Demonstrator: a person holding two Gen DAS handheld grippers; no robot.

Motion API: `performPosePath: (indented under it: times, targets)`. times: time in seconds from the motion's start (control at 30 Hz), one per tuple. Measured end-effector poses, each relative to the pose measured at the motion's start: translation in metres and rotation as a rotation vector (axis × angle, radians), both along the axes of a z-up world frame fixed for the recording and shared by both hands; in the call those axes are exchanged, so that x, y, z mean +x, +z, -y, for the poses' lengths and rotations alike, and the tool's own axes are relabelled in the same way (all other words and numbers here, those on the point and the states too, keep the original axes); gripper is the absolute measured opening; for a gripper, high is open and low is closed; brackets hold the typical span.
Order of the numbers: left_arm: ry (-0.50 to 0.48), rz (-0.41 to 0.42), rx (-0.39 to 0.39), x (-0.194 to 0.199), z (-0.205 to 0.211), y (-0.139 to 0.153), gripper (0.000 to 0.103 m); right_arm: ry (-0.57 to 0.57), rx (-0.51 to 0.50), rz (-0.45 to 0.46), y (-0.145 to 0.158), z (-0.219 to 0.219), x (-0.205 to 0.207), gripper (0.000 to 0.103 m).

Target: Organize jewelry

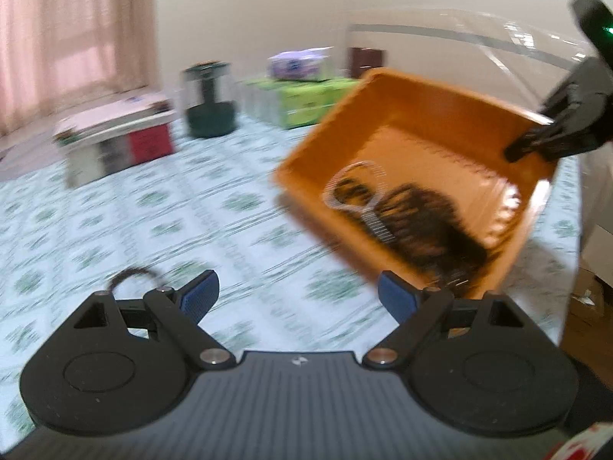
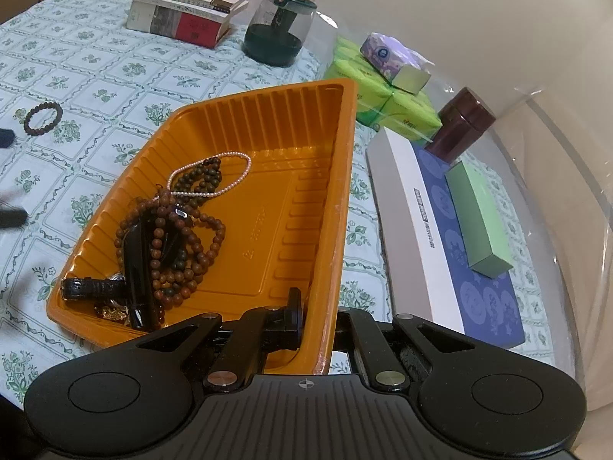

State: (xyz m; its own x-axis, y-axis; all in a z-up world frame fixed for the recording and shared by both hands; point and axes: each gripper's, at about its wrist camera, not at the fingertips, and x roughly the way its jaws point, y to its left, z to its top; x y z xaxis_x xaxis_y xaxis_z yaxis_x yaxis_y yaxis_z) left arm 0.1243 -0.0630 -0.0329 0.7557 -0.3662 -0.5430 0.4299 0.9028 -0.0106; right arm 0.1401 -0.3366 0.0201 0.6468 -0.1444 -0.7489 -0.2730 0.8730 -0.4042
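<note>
Tray [image 2: 268, 207], orange plastic, tilted on the patterned tablecloth [image 2: 95, 76]: holds brown bead strands [image 2: 172, 237], pink pearl necklace [image 2: 214, 176], black watch strap [image 2: 92, 287]. Right gripper [image 2: 318, 329] clenched on tray's near wall. Left gripper [image 1: 297, 295] released, empty. Right view alone sharply shows dark bead bracelet [image 2: 43, 119] lying outside.

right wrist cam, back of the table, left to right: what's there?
Stack of books → dark-based glass jar → green tissue packs with a purple tissue pack on top → dark red canister.
</note>
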Motion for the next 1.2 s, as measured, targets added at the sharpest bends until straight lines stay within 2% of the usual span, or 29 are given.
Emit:
performPosePath:
  times: [0.3,0.57,0.77,0.9,1.07,1.2]
  targets:
    - [0.224,-0.010,0.032,0.016,-0.075,-0.015,0.086,0.002,-0.009,-0.003,0.002,-0.002,-0.001,0.004]
    - [0.309,0.000,0.040,0.040,-0.110,-0.021,0.079,0.001,-0.017,-0.006,0.002,-0.003,0.000,0.004]
    - [0.311,-0.013,0.058,0.054,-0.118,-0.031,0.066,0.000,-0.024,-0.011,0.001,-0.003,0.001,0.004]
    - [0.315,-0.027,0.064,0.060,-0.121,-0.038,0.051,-0.003,-0.031,-0.015,0.000,-0.003,0.002,0.004]
    - [0.319,-0.038,0.060,0.065,-0.121,-0.044,0.040,-0.007,-0.036,-0.020,-0.001,-0.003,0.003,0.004]
    - [0.321,-0.056,0.052,0.071,-0.121,-0.049,0.026,-0.010,-0.040,-0.020,-0.002,-0.003,0.005,0.004]
